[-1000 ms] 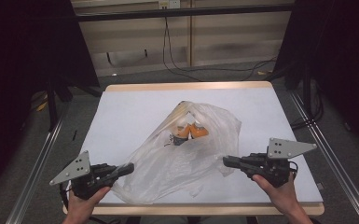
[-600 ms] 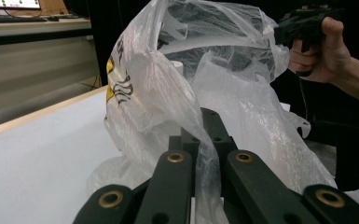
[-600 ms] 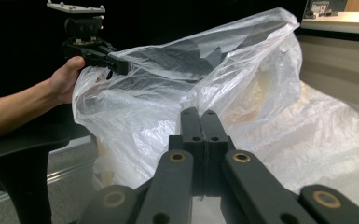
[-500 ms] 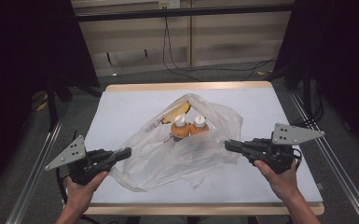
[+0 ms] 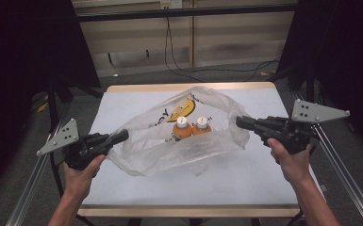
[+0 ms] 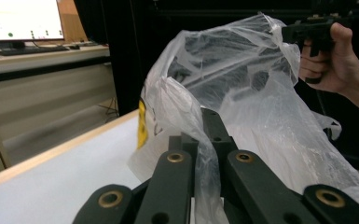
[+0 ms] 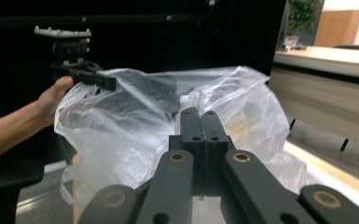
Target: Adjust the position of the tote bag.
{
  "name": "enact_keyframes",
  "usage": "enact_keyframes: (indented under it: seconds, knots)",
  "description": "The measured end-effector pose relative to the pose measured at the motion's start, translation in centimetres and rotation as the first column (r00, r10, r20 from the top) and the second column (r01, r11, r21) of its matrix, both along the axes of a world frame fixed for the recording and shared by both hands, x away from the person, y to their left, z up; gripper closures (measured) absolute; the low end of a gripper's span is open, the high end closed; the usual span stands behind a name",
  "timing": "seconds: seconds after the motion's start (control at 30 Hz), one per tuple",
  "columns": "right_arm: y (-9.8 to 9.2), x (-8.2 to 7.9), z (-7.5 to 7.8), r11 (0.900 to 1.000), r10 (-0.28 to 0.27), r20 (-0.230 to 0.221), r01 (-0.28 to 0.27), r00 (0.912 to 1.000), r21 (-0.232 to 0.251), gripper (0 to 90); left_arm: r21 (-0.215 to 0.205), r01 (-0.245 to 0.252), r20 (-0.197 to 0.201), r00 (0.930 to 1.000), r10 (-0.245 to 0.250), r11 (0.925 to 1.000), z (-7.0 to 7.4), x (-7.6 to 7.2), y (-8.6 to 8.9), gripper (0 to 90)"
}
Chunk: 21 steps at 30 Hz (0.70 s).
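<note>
Clamping plastic bag edges: left hand-held gripper, right hand-held gripper; two bottles blurred through film

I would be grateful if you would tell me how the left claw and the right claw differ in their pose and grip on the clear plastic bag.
The left claw pinches the clear plastic bag at its near-left edge, while the right claw pinches the far-right edge. The left claw sits lower in the high view and angles up-right; the right claw sits higher and points left. Both are shut on the film, holding the bag spread, with two orange bottles inside.
</note>
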State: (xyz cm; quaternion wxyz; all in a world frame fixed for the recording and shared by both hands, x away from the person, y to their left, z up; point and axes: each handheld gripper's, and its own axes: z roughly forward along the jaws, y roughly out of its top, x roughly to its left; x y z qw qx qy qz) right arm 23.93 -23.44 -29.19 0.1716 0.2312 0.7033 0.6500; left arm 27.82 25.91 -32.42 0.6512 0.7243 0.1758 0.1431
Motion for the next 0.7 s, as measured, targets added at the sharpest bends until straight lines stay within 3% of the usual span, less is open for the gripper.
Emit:
enact_keyframes:
  seconds: [0.17, 0.23, 0.5, 0.7]
  knots:
    - [-0.2, 1.2, 1.5, 0.999, -0.016, 0.020, 0.015, 0.9997, 0.036, 90.0, -0.034, -0.014, 0.025, 0.9996, 0.015, 0.9993, 1.9, 1.1, -0.2, 90.0]
    - [-0.3, 1.8, 2.0, 0.999, -0.020, 0.024, 0.019, 0.9995, 0.040, 90.0, -0.028, -0.012, 0.042, 0.9990, 0.013, 0.9995, 2.5, 1.3, -0.3, 89.9]
    - [-0.5, 3.2, 3.6, 0.996, -0.049, 0.049, 0.045, 0.9976, 0.071, 90.0, -0.056, -0.011, 0.037, 0.9992, 0.013, 0.9984, 2.8, 2.4, -0.9, 90.0]
    - [-1.5, 4.2, 5.5, 0.991, -0.096, 0.076, 0.088, 0.9924, 0.104, 90.0, -0.038, -0.018, 0.025, 0.9995, 0.019, 0.9991, 3.8, 3.8, -1.3, 89.9]
